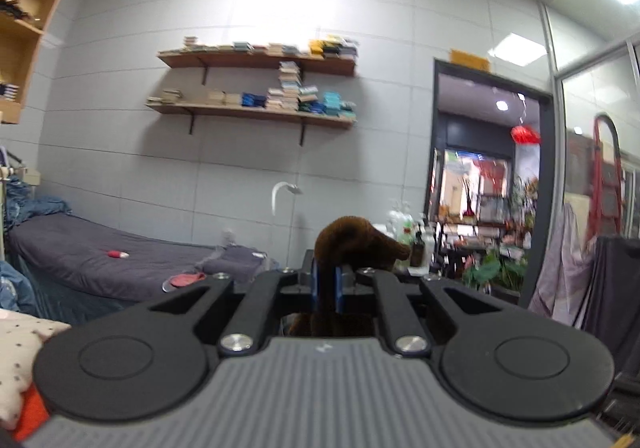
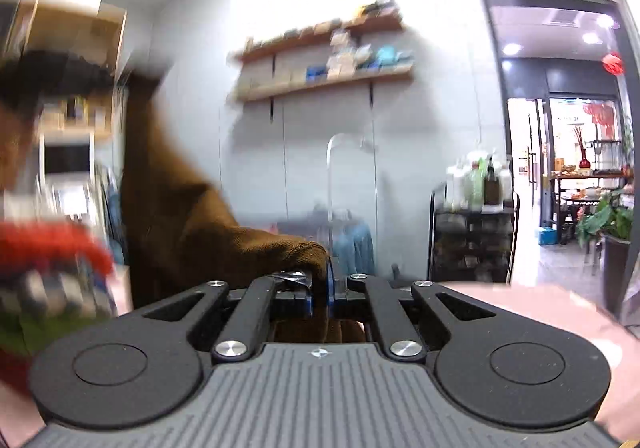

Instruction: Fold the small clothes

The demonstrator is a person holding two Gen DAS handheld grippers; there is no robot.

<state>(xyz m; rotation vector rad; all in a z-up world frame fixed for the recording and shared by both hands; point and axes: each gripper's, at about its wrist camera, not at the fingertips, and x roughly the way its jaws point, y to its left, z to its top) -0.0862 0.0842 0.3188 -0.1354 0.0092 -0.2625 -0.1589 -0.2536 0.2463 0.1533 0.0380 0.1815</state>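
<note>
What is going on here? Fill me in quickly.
A person is working with two handheld grippers, and both are clamped on one brown knitted garment. The left gripper has its jaws shut on a bunched part of it; the right gripper pinches another edge. The cloth is lifted in the air, stretching up and away from the right gripper, with no fold visible yet.

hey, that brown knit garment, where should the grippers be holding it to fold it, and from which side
Judging by these views, along an edge, roughly as now. The left gripper is shut on a bunched fold of the brown garment, and the right gripper pinches its edge, cloth trailing up to its left. Pinching thin edges from the side, jaws flat across the fabric, probably lets the rest hang free.
</note>
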